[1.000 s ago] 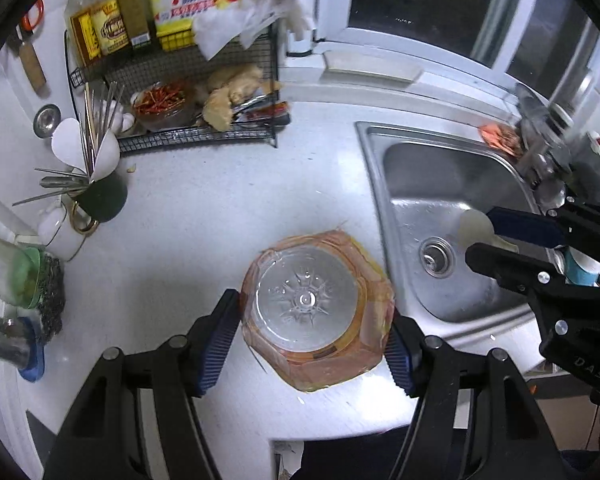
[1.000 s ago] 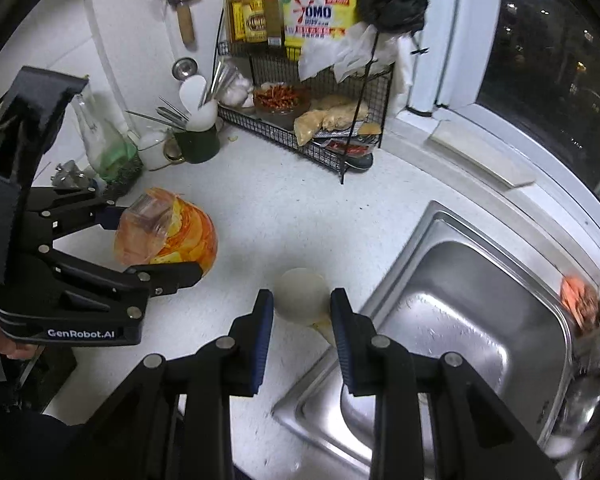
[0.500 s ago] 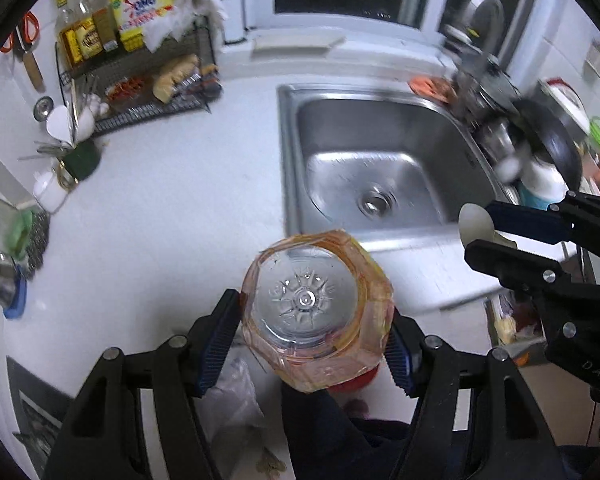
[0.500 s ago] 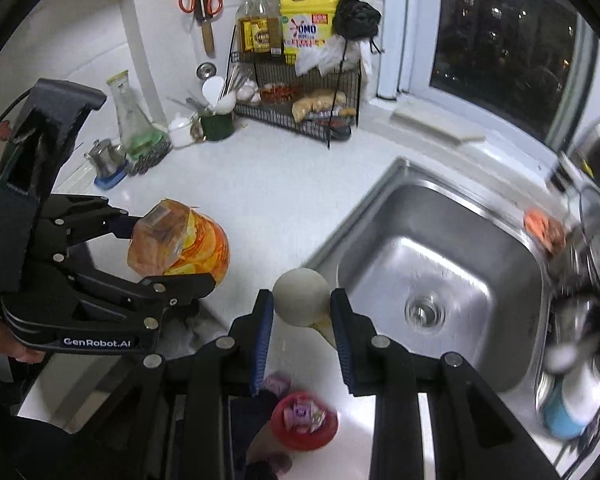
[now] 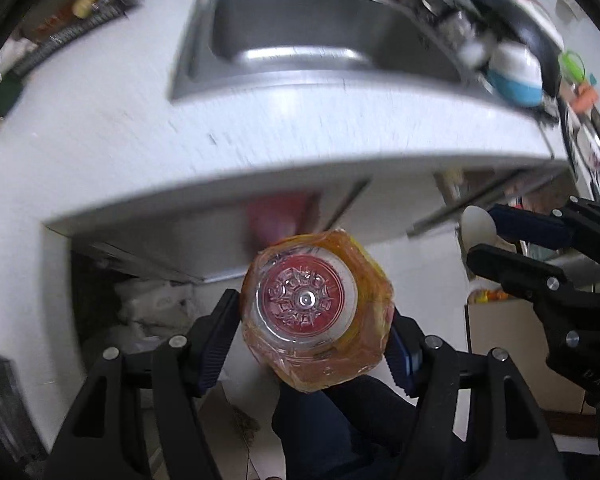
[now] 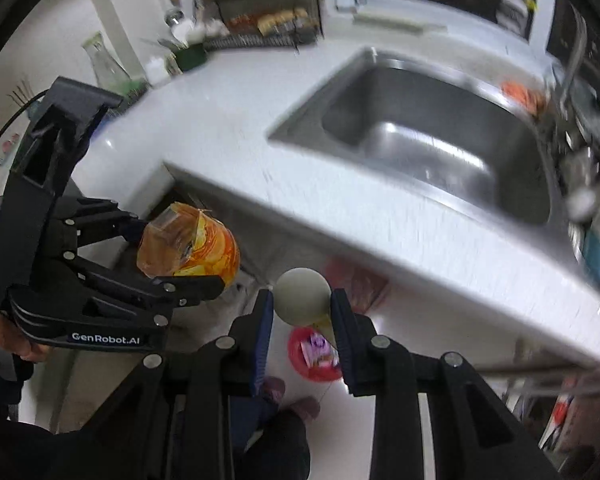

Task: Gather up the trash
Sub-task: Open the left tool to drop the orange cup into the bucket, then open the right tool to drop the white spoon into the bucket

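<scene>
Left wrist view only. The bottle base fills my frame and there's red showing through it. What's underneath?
Observer: A red bin on the floor, seen between the right gripper fingers. Wrappers lie in it.
Operator: What's the right gripper carrying? I only see it side-on.
Observer: A pale round object, with both pads pressed on its sides.
Operator: And the bottle's side?
Observer: The bottle has a wrinkled orange label. The left gripper clamps across its body, off the counter.
</scene>
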